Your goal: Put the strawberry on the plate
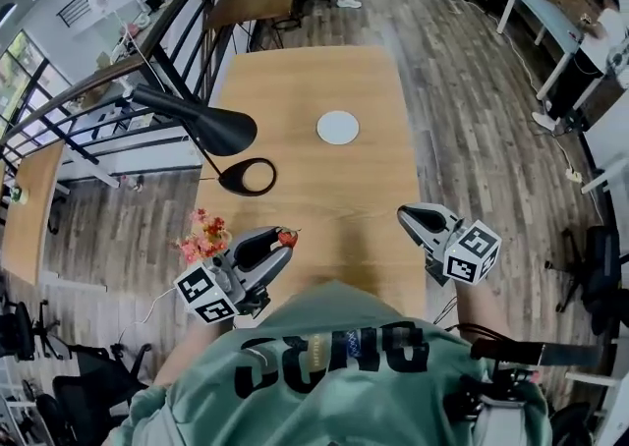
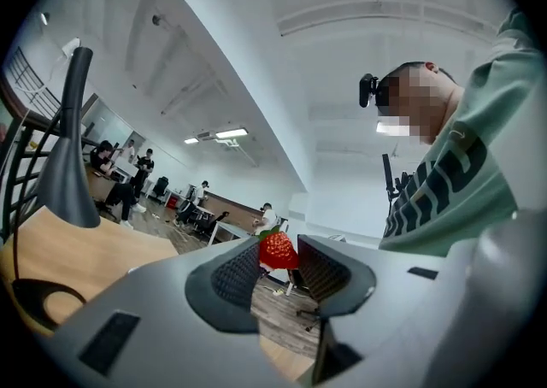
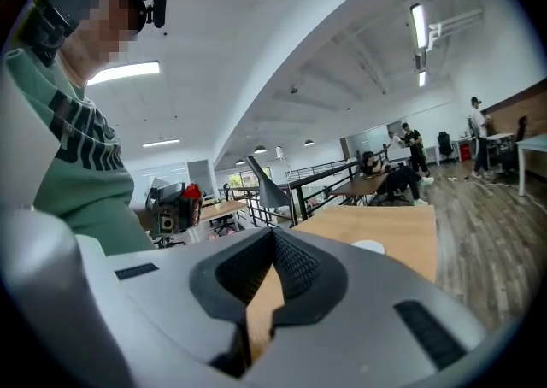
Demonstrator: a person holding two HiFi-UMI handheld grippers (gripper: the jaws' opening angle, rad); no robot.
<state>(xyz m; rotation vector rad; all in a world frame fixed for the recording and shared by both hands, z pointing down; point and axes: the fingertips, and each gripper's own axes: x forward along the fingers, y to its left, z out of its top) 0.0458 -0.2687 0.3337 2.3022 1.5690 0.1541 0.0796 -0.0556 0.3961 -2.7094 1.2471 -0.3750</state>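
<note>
Wooden table (image 1: 324,198) carries a white plate (image 1: 337,127). Left tongs (image 1: 281,242) clench the strawberry (image 2: 278,249); right tongs (image 1: 406,211) are pressed together, empty.

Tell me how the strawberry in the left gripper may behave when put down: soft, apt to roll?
Probably soft: the strawberry is held only at the tips of the left gripper, so harder squeezing may bruise it. Its rounded shape could roll a little on the flat plate.

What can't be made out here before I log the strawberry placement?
Head view: table near edge, under the person's torso.
Right gripper view: most of the plate, behind the right gripper.
Left gripper view: plate out of frame; strawberry's sides, covered by left gripper pads.
</note>
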